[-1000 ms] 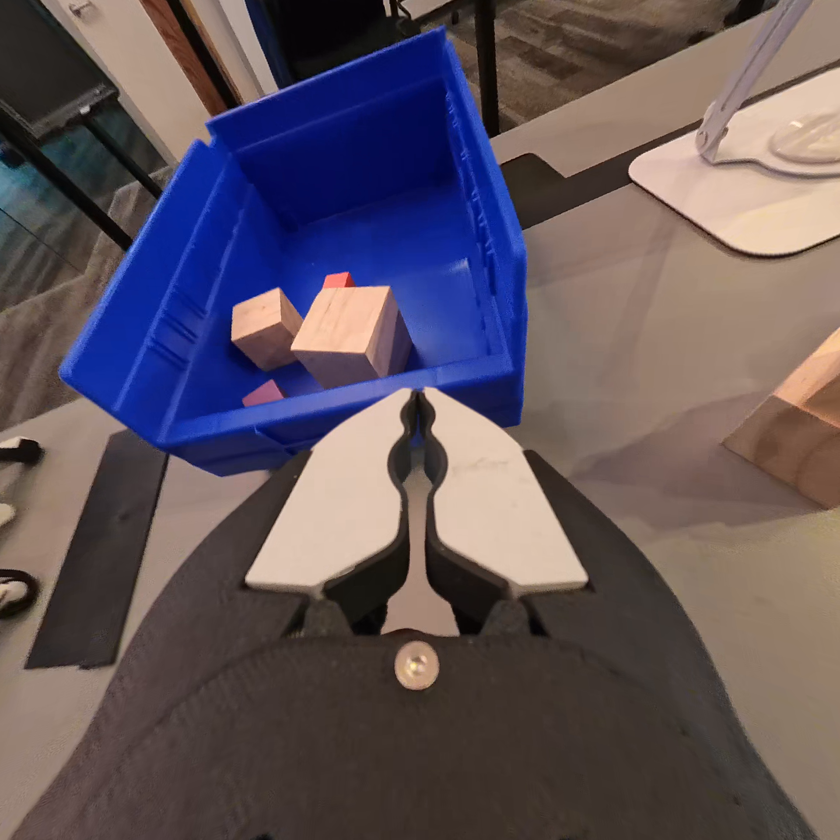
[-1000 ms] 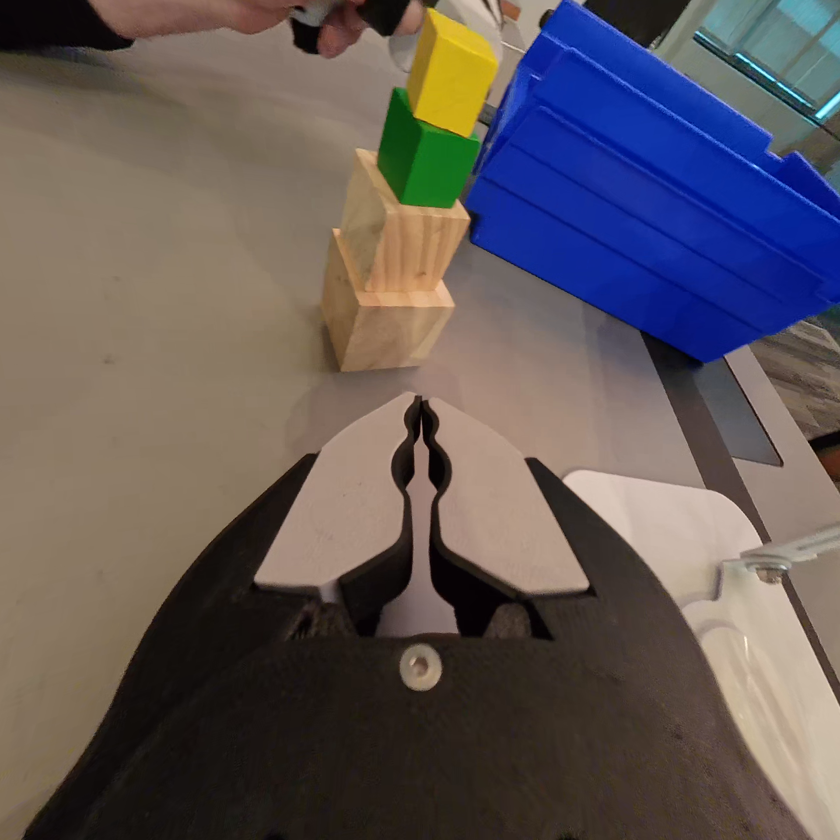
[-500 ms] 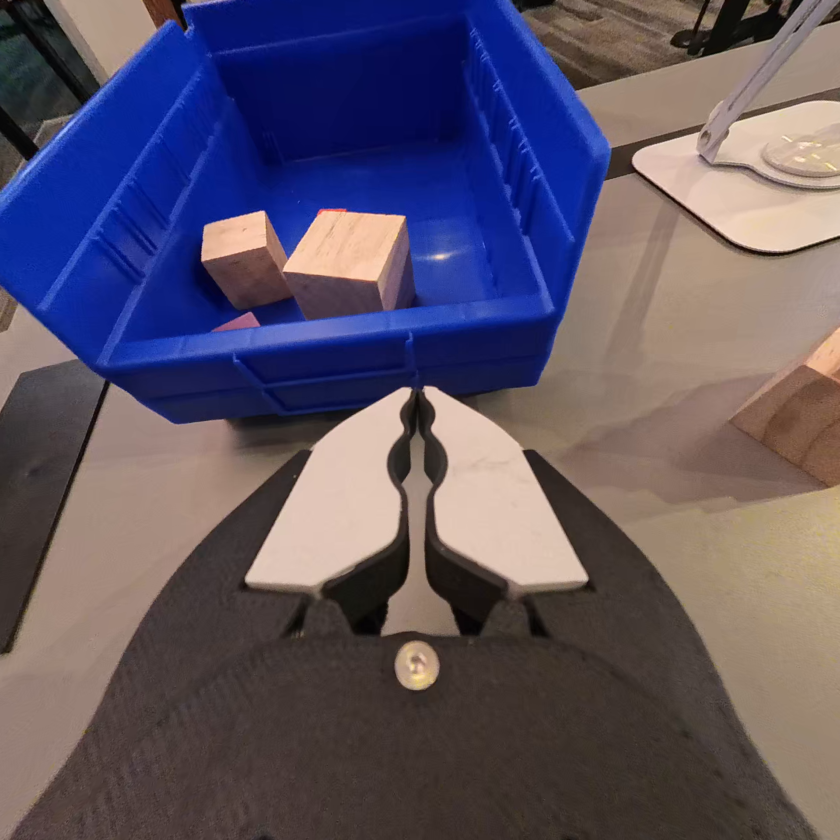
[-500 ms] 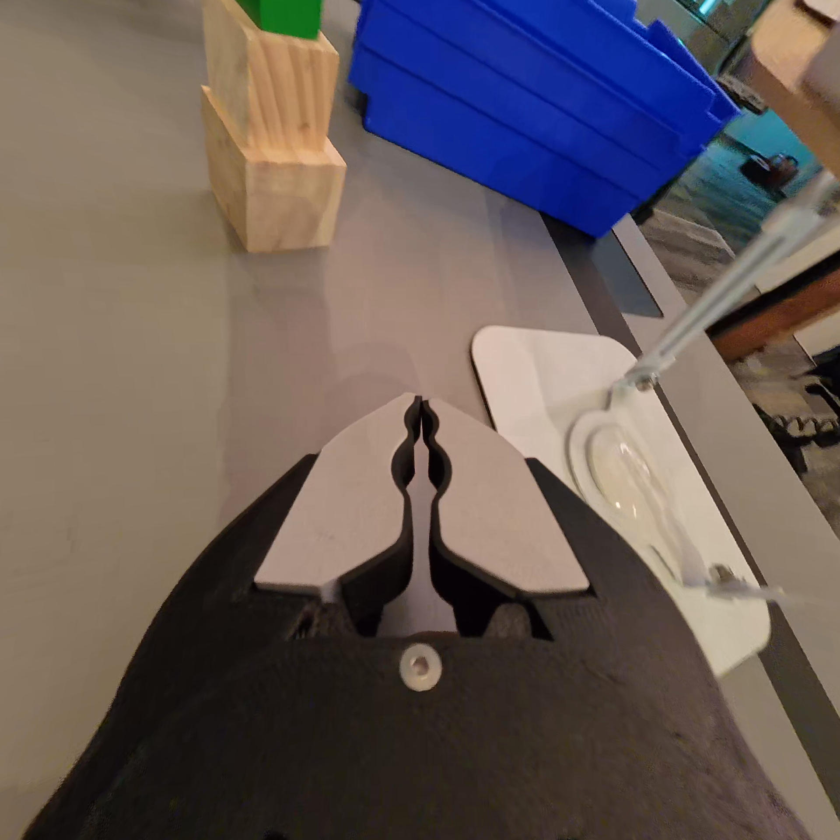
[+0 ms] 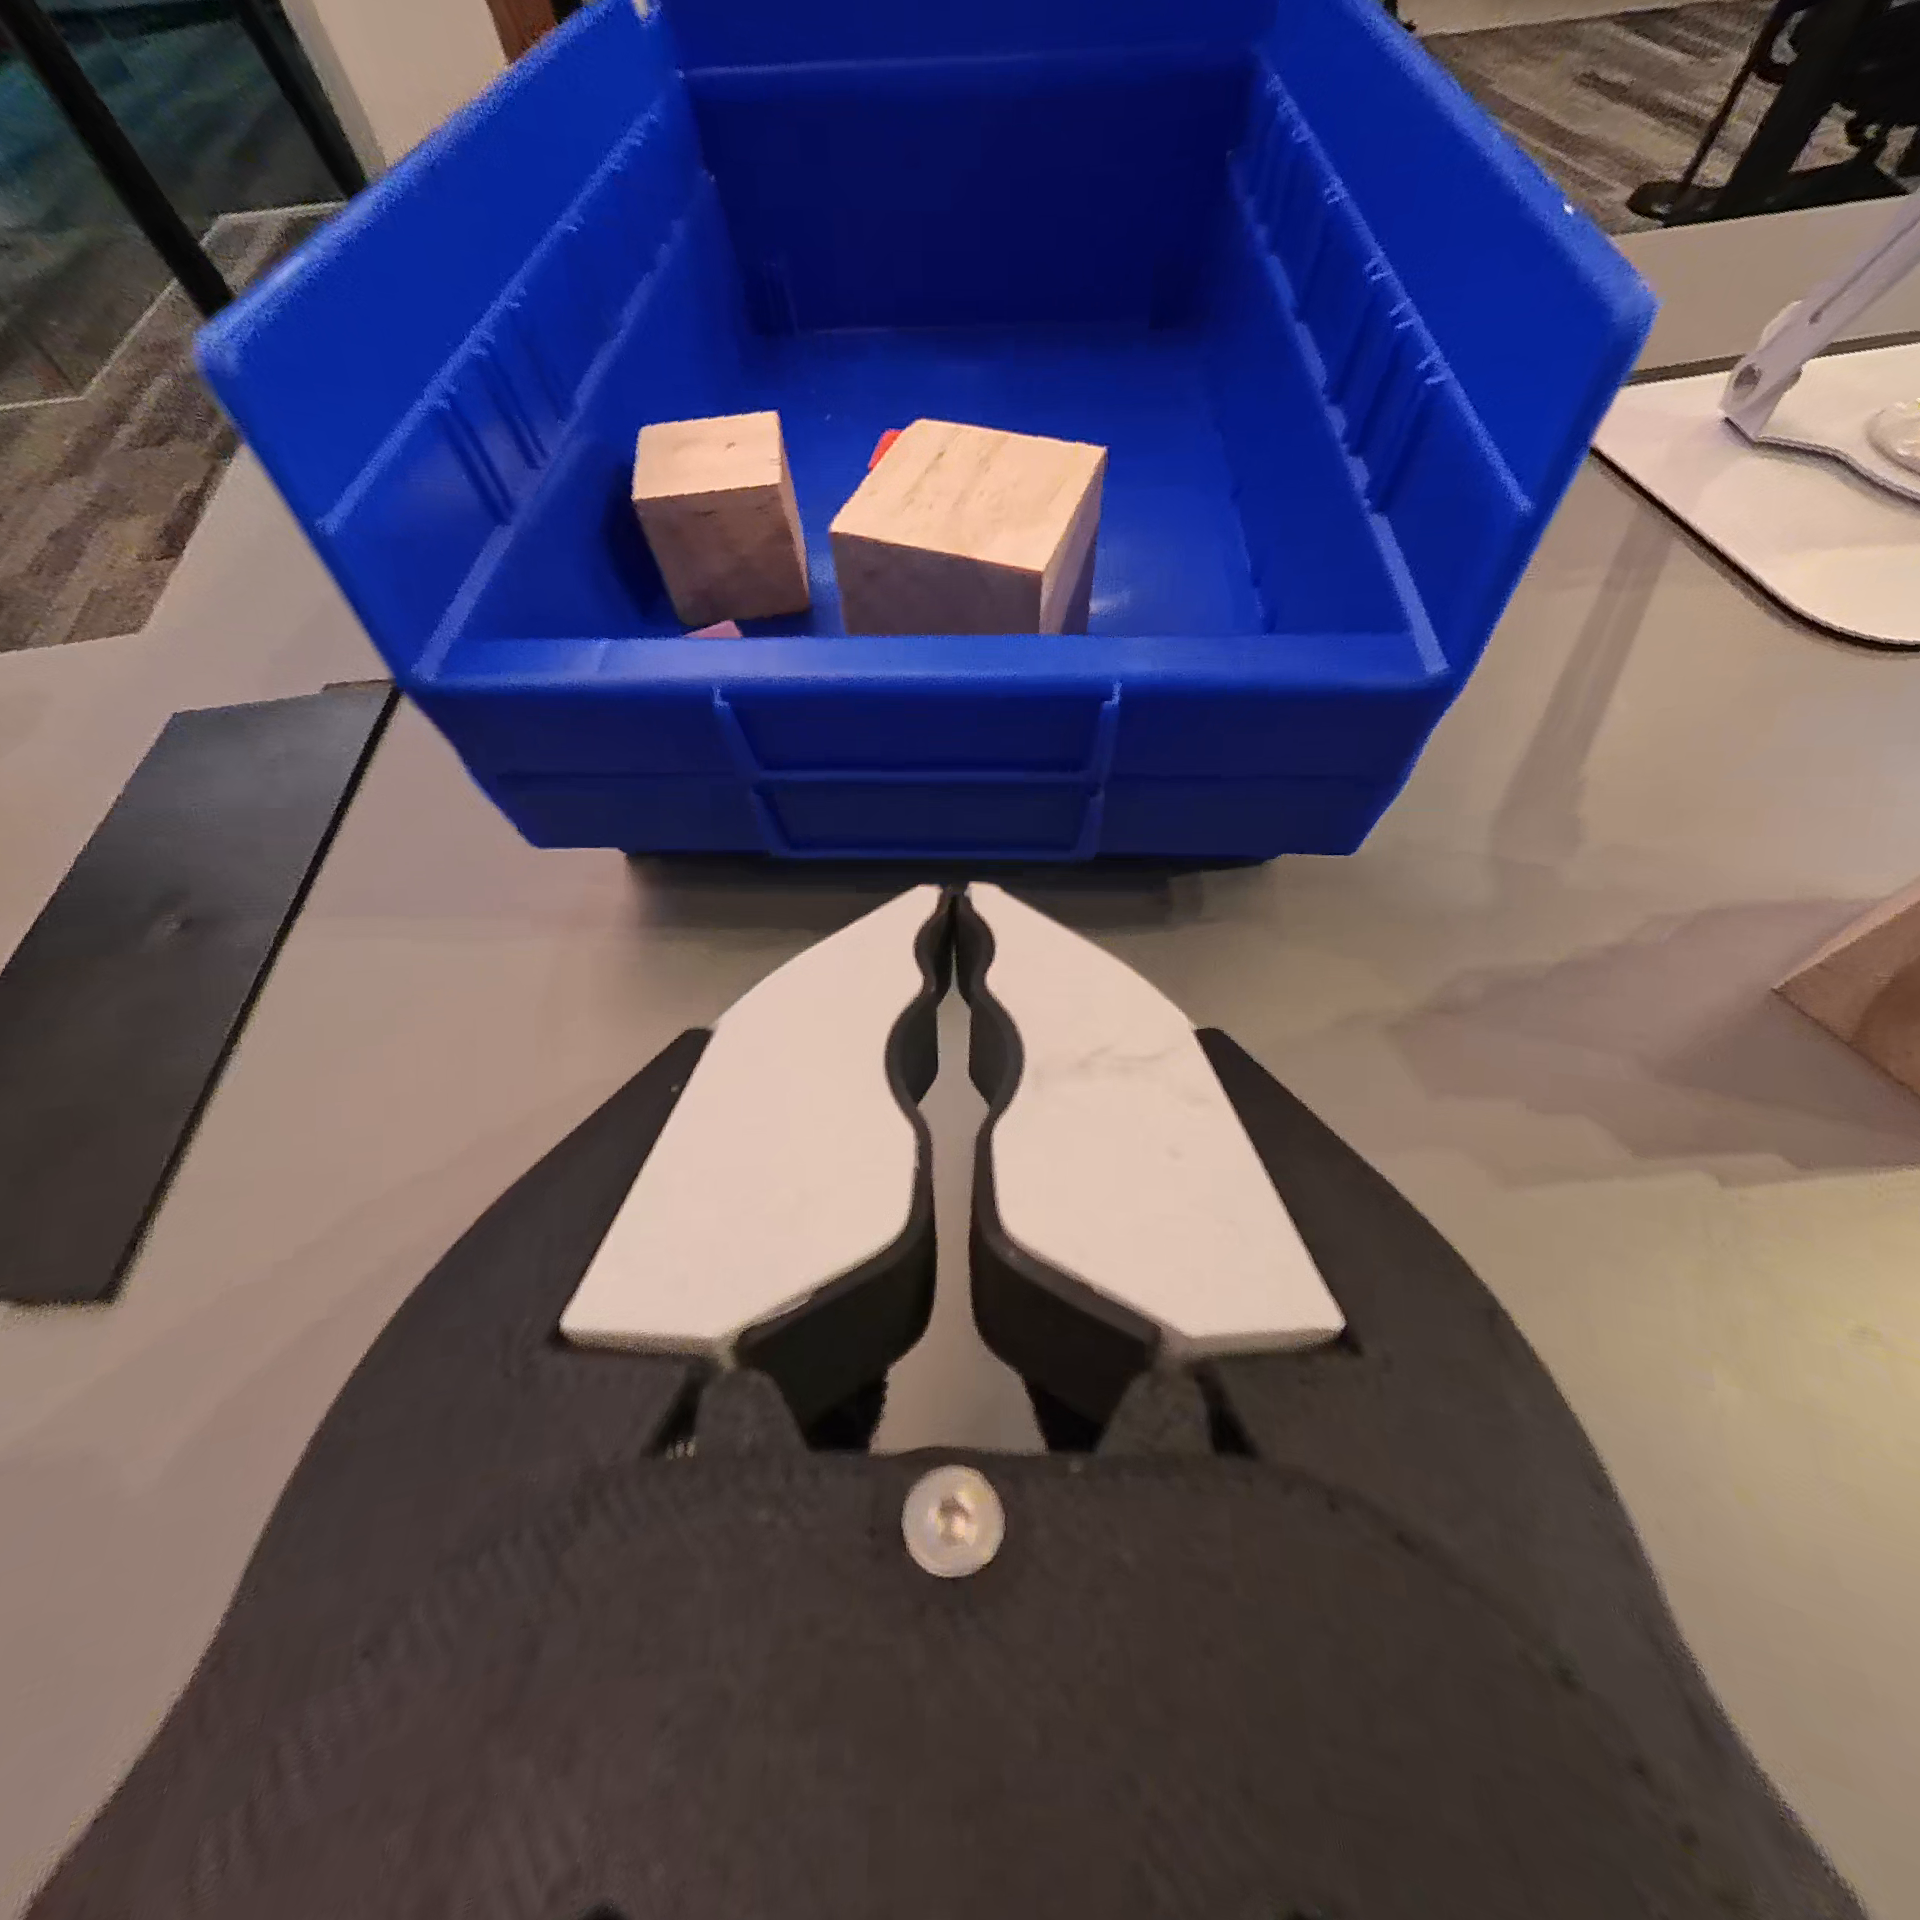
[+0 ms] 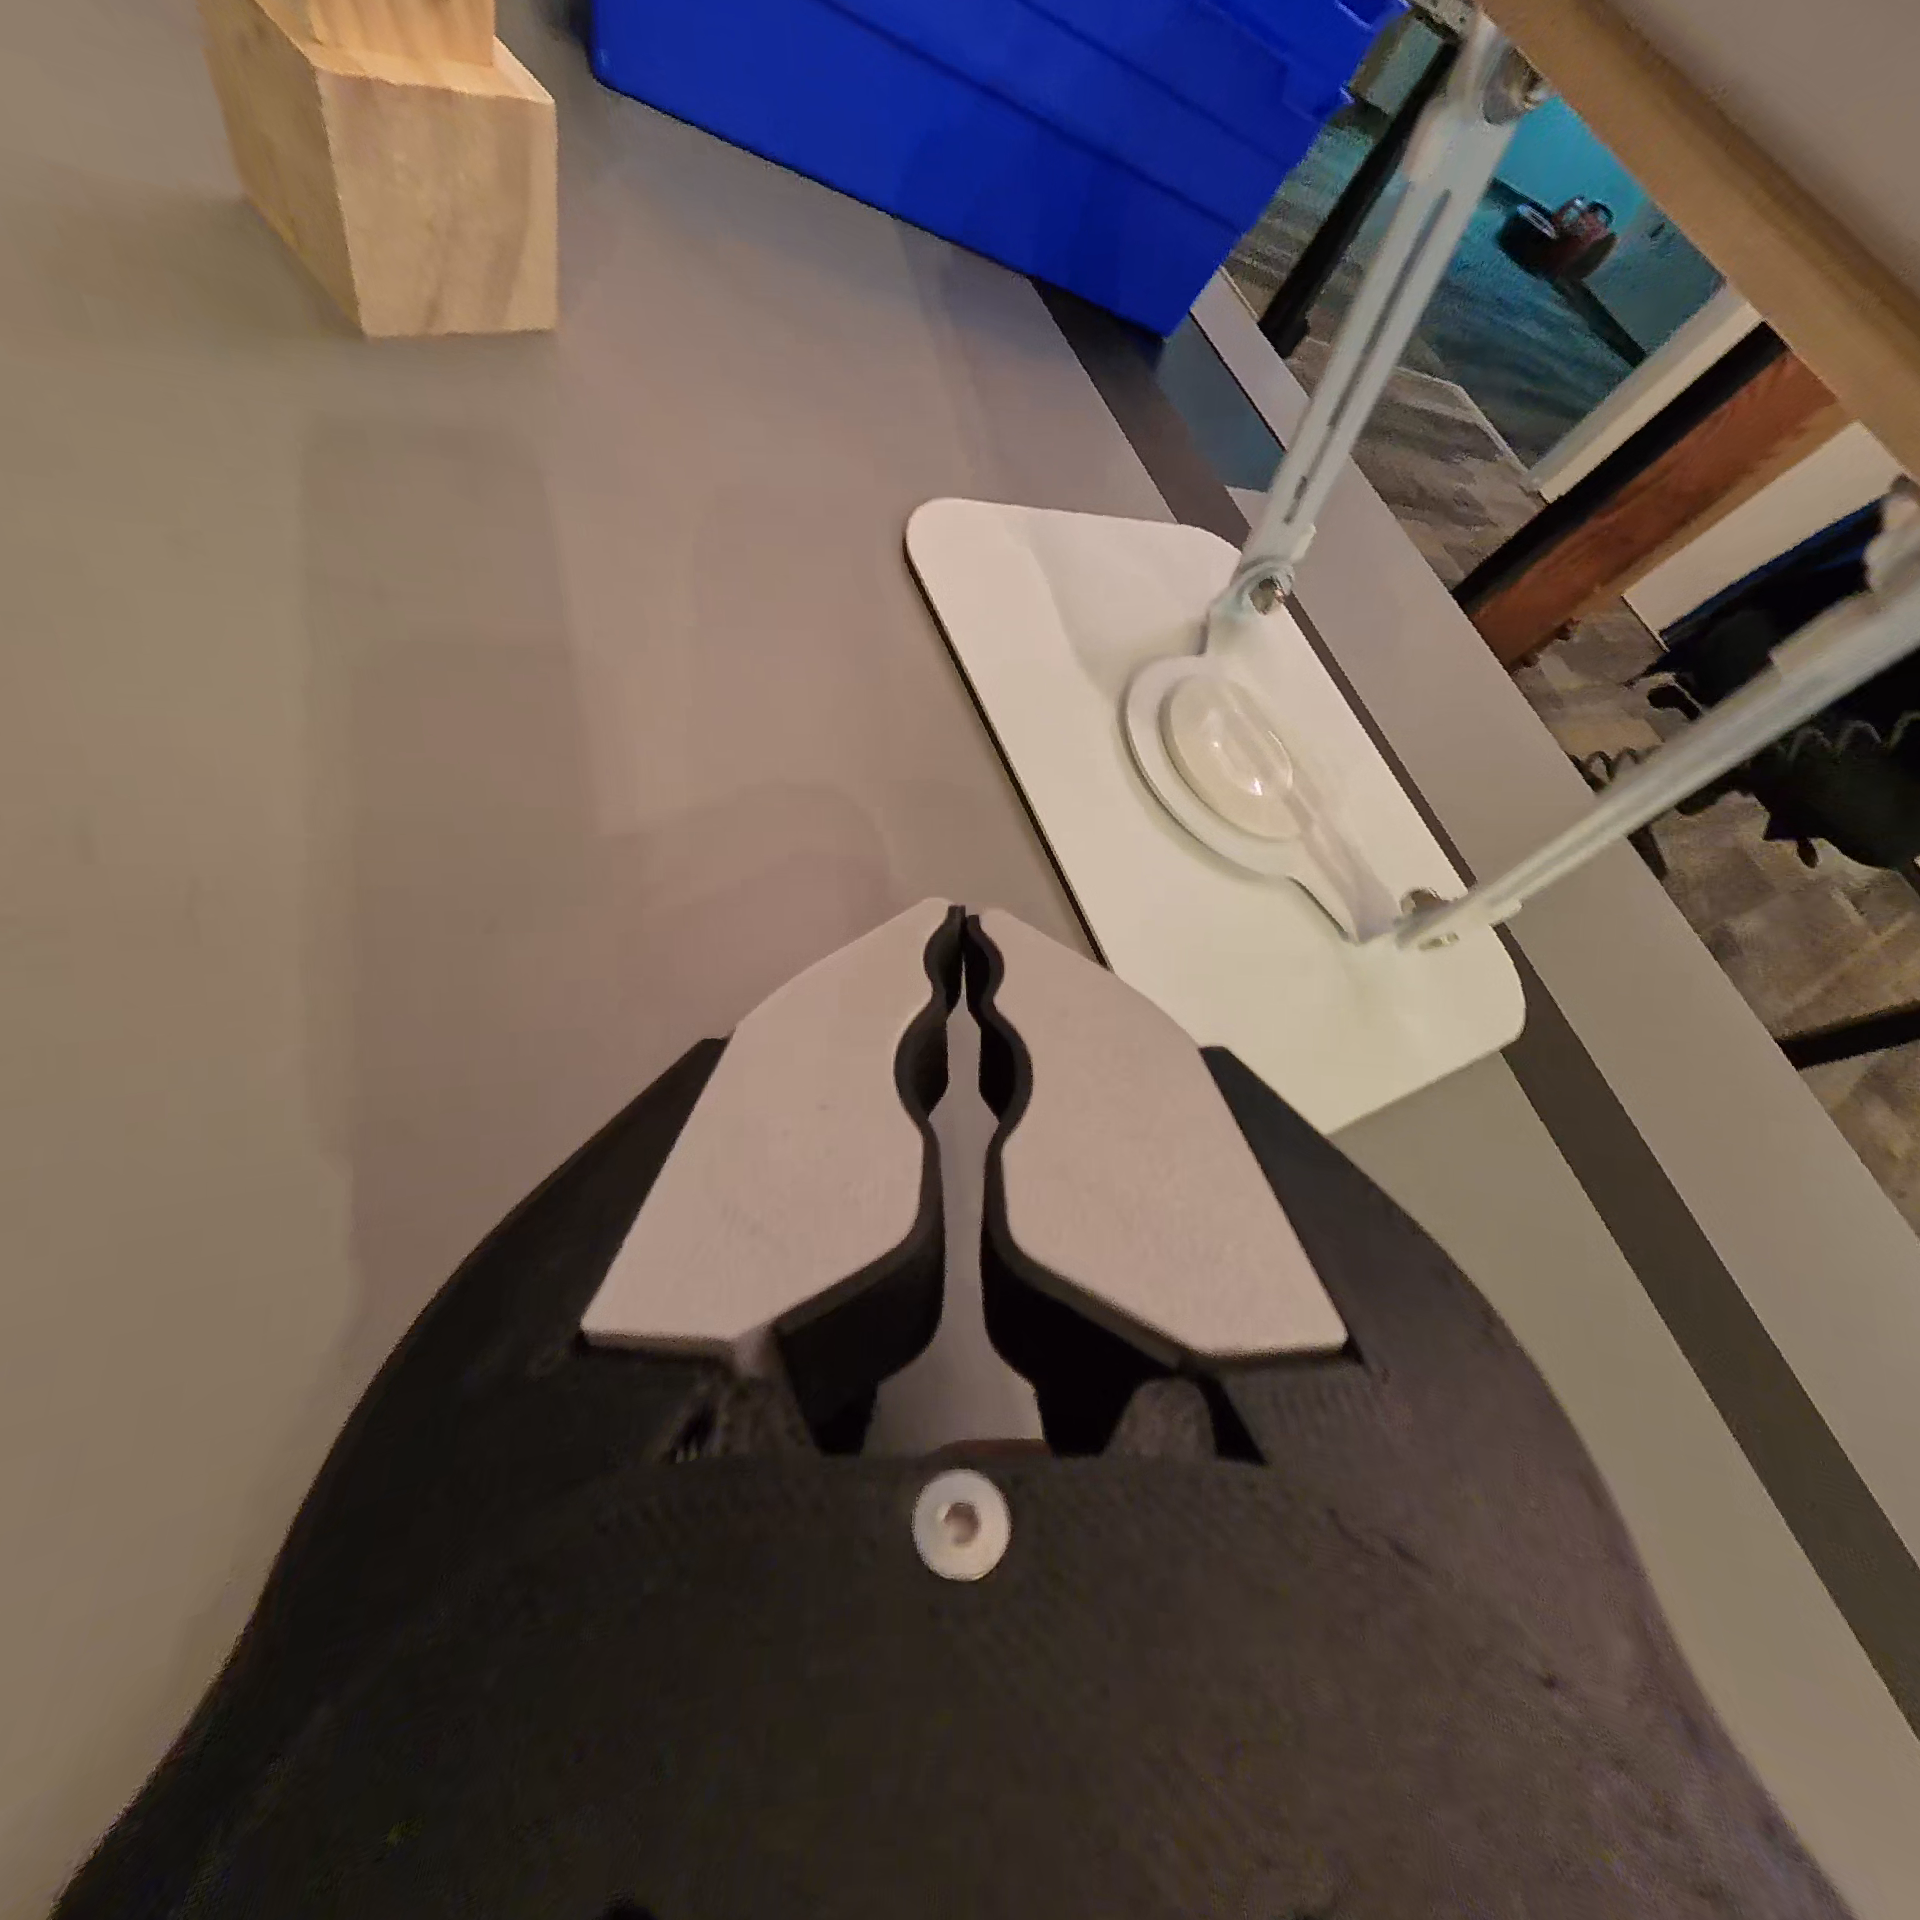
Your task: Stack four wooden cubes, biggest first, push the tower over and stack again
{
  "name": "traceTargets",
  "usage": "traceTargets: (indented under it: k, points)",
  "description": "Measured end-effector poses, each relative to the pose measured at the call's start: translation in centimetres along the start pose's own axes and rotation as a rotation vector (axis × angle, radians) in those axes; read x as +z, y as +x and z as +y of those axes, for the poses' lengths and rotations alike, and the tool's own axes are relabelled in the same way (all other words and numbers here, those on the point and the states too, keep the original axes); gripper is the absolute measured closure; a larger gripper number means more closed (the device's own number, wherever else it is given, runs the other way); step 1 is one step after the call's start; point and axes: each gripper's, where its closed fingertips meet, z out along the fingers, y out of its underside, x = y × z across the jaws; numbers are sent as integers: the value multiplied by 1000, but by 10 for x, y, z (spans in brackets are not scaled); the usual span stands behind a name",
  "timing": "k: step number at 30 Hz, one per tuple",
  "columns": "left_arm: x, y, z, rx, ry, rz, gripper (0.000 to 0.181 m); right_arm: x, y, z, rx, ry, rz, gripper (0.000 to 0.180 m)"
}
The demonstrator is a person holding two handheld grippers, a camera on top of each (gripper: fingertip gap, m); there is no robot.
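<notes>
The biggest wooden cube (image 6: 416, 187) stands on the grey table at the top left of the right wrist view, with a second wooden cube (image 6: 405, 21) on it; anything higher is cut off by the frame. Its corner shows at the right edge of the left wrist view (image 5: 1870, 987). My left gripper (image 5: 954, 896) is shut and empty, just in front of the blue bin (image 5: 914, 717). Inside the bin lie a large wooden cube (image 5: 966, 530), a smaller wooden cube (image 5: 722, 514), and slivers of a pink block (image 5: 712, 630) and a red block (image 5: 885, 447). My right gripper (image 6: 961, 914) is shut and empty, low over the table.
A white lamp base (image 6: 1226, 769) with metal arms (image 6: 1361, 312) stands on the table right of my right gripper; it also shows in the left wrist view (image 5: 1787, 488). A black strip (image 5: 156, 977) lies on the table at the left. The table edge runs along the right.
My left gripper has swung round to face the bin's front squarely. My right gripper has drawn back and turned right, away from the tower; the green and yellow cubes have left its view.
</notes>
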Motion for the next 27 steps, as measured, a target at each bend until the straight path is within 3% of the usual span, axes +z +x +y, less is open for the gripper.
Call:
traceTargets:
  k: [14, 20, 27]
  points:
    - [-11, 9, 6, -16, -35, -29, 181, -19, 19, 25, -1, -56, 76, 180]
    - [-20, -22, 8, -52, -12, -185, 181, -19, 36, 29, 45, -60, 135, 180]
    - [-24, -31, 4, 98, -37, -347, 181, -17, 36, 30, 24, -79, 140, 180]
